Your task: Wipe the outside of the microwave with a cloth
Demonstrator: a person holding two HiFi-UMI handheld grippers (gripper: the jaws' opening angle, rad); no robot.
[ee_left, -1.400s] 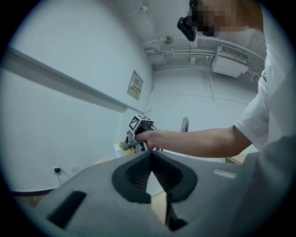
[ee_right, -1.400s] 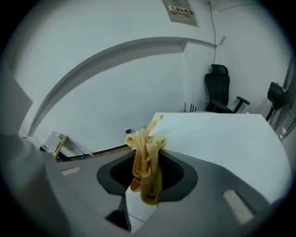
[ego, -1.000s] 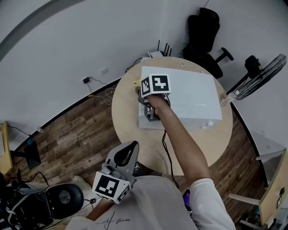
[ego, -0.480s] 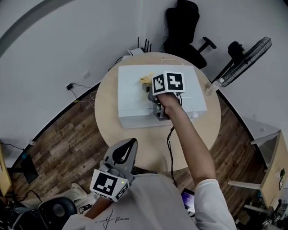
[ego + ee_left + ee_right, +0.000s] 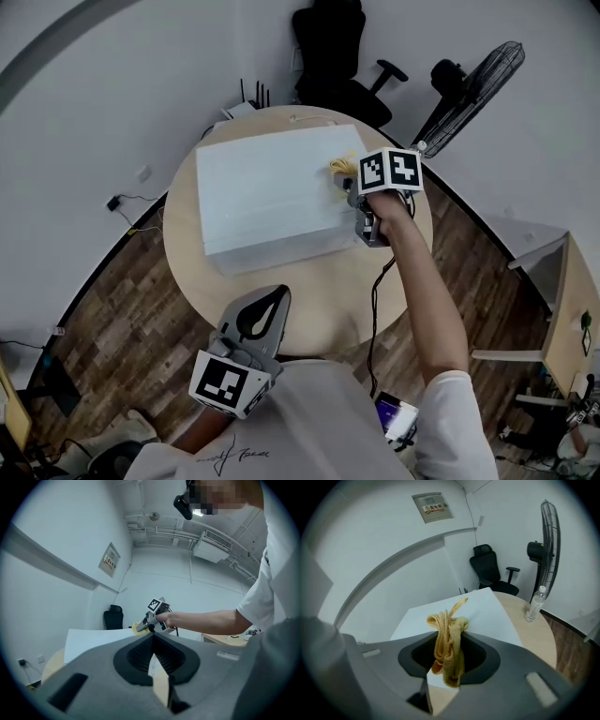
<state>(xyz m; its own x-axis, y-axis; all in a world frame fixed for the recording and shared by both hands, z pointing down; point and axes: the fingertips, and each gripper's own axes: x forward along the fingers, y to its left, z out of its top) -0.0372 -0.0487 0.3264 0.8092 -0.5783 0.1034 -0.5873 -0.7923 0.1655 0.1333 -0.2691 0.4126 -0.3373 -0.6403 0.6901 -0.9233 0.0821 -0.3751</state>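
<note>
- Gripping a bunched yellow cloth, the right gripper keeps its fingers clenched on it at the microwave's top, toward the desk's right edge.
- The left gripper hangs over the near edge, fingers closed on nothing.
- The wipe seems underway; front and sides probably remain.
</note>
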